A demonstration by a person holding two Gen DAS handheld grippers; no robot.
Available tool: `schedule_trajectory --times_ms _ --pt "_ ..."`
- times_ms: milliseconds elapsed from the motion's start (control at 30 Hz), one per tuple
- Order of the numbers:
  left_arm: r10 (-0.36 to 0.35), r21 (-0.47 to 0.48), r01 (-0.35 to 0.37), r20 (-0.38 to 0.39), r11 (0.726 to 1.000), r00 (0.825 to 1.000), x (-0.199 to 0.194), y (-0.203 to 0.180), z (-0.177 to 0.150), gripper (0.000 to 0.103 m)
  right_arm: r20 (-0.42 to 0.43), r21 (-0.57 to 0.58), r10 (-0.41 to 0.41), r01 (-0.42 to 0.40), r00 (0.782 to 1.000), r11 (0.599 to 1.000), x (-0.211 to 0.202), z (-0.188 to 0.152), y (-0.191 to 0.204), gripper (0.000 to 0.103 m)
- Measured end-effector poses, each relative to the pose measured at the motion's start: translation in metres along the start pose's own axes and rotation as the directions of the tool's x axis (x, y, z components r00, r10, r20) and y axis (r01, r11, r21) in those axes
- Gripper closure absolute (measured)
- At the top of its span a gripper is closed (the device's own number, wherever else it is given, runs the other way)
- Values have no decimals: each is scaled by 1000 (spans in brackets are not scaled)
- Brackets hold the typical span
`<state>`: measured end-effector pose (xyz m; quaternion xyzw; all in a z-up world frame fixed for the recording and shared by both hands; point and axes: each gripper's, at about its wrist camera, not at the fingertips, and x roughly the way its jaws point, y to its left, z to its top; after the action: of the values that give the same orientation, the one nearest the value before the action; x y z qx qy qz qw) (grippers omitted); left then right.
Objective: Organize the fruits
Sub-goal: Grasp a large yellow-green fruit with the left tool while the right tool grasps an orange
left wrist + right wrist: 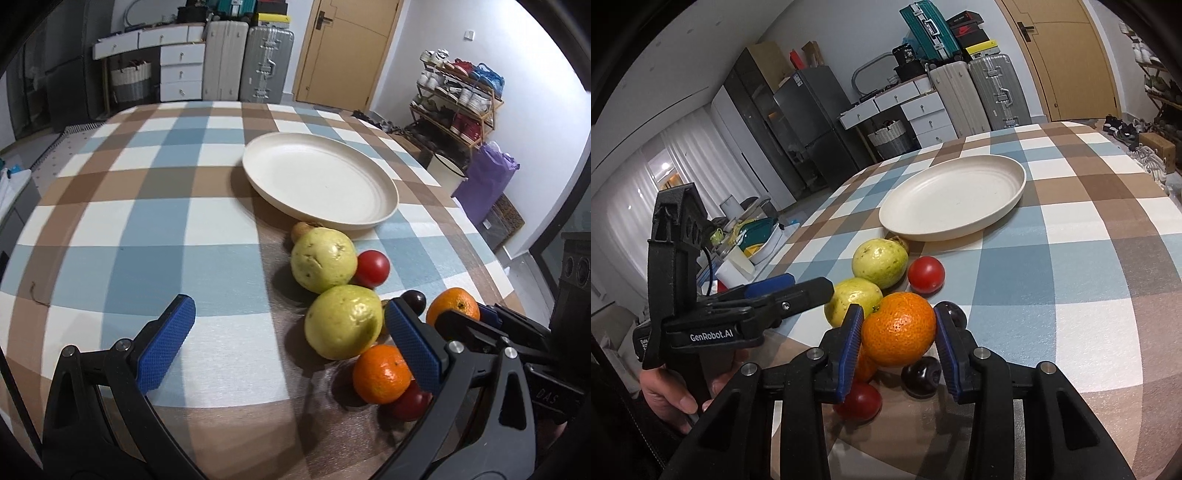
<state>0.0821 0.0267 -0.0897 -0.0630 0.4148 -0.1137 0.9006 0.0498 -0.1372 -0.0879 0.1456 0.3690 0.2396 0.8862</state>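
So basically nothing is sorted yet on my end: the cream plate [960, 218] sits bare on the checkered tablecloth [1089, 258], and all the fruit is bunched up just in front of it. I count two guavas [323, 264], a couple of tomatoes [373, 267], dark plums [921, 374] and a second orange [382, 373] waiting. My right gripper [899, 338] has its blue pads clamped on both sides of one orange [897, 328], which looks lifted a bit above the pile, though I can't swear it's off the cloth. My left gripper [291, 347] hangs spread wide with nothing in it, just beside the nearer guava. So first fruit is in hand, everything else left.
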Motion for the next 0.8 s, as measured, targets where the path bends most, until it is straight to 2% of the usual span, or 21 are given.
schedule_trajectory --times_ms 200,367,467,567,633,800 --pt "-39 -9 38 -43 999 998 14 -2 -1 2 -9 2 16 -16 1000 1000 2 0 -3 64" --pt "-110 -8 110 -69 994 992 22 -7 0 8 -13 10 30 -29 999 1000 3 1 -6 64" --pt "-162 -18 161 -95 987 982 28 -9 -1 17 -19 10 34 -34 999 999 4 2 -7 64" --pt "-215 -28 213 -124 977 969 35 -10 -1 35 -20 10 37 -37 999 999 3 1 -7 64" --pt "-225 -29 224 -136 974 965 39 -11 -2 56 -20 14 38 -38 999 999 3 1 -7 64" --pt "-253 -42 249 -128 968 959 39 -8 -4 56 -21 16 37 -36 999 999 2 0 -7 64"
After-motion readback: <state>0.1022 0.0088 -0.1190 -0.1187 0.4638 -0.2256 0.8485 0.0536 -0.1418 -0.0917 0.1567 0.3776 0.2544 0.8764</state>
